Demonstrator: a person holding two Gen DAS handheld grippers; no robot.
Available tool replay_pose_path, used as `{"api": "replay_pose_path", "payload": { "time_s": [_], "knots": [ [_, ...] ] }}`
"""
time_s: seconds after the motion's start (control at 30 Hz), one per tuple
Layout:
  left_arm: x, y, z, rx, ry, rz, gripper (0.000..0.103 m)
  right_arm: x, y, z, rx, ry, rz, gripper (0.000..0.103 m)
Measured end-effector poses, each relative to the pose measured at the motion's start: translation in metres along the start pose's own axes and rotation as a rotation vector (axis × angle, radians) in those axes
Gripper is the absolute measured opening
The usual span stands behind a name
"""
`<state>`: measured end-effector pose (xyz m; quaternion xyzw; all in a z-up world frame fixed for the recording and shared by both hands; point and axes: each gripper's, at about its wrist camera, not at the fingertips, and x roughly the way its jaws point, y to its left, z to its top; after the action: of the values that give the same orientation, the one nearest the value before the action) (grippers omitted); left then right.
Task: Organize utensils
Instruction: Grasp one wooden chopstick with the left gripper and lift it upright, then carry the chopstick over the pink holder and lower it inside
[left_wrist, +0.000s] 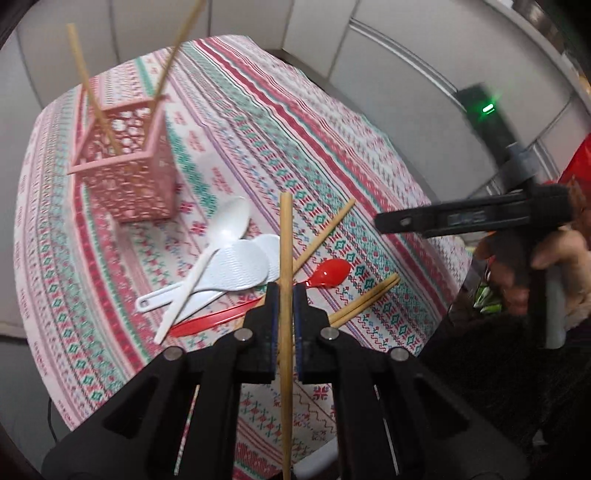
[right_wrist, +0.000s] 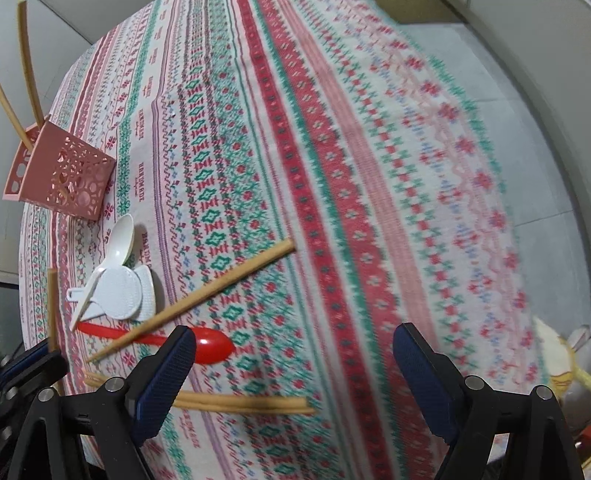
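My left gripper (left_wrist: 285, 295) is shut on a wooden chopstick (left_wrist: 284, 236) and holds it upright above the table. The pink perforated basket (left_wrist: 125, 173) stands at the far left with two chopsticks (left_wrist: 94, 99) leaning in it; it also shows in the right wrist view (right_wrist: 66, 173). On the cloth lie white rice paddles (left_wrist: 236, 266), a white spoon (left_wrist: 225, 229), a red spoon (left_wrist: 328, 273), one single chopstick (right_wrist: 192, 299) and a pair of chopsticks (right_wrist: 243, 402). My right gripper (right_wrist: 295, 365) is open and empty above the pair and the red spoon (right_wrist: 210, 349).
The table carries a red, green and white patterned cloth (right_wrist: 332, 147). White panels (left_wrist: 369, 40) stand behind it. The right gripper's body and the hand holding it (left_wrist: 517, 236) are at the right of the left wrist view. The floor (right_wrist: 517, 110) lies beyond the table's right edge.
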<state>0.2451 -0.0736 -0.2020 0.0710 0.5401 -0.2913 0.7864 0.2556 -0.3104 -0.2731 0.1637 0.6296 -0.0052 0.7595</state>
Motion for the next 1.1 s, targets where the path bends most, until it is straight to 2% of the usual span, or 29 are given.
{"api": "replay_pose_path", "payload": {
  "time_s": [0.13,0.23,0.4,0.47,0.57,0.63,0.7,0.83,0.87,0.93,1.1],
  "knots": [
    [-0.013,0.005,-0.005,-0.035,-0.035,-0.031,0.008,0.026,0.006,0.009,0.053,0.063,0.056,0.065],
    [-0.02,0.011,-0.006,-0.056,-0.049,-0.037,0.008,0.04,0.01,0.016,0.1,0.066,0.039,0.061],
    [-0.028,0.022,-0.008,-0.092,-0.066,-0.023,0.008,0.044,0.028,0.027,0.134,-0.022,-0.075,0.059],
    [-0.03,0.027,-0.008,-0.11,-0.075,-0.008,0.008,0.047,0.04,0.027,0.144,-0.051,-0.161,0.056],
    [-0.033,0.036,-0.009,-0.138,-0.081,-0.005,0.008,0.05,0.053,0.027,0.164,-0.095,-0.253,0.043],
    [-0.035,0.041,-0.01,-0.147,-0.082,-0.001,0.008,0.05,0.057,0.027,0.197,-0.12,-0.262,0.033],
    [-0.035,0.044,-0.012,-0.144,-0.086,0.019,0.008,0.049,0.059,0.027,0.229,-0.143,-0.264,0.024],
    [-0.041,0.049,-0.017,-0.154,-0.094,0.027,0.008,0.047,0.06,0.026,0.303,-0.178,-0.239,0.019],
    [-0.042,0.052,-0.017,-0.159,-0.096,0.031,0.008,0.046,0.058,0.028,0.326,-0.183,-0.219,0.018],
    [-0.043,0.057,-0.017,-0.171,-0.101,0.031,0.008,0.043,0.048,0.03,0.362,-0.182,-0.175,0.009],
    [-0.05,0.069,-0.016,-0.212,-0.133,0.031,0.008,0.039,0.025,0.03,0.43,-0.178,-0.052,0.007]
  ]
}}
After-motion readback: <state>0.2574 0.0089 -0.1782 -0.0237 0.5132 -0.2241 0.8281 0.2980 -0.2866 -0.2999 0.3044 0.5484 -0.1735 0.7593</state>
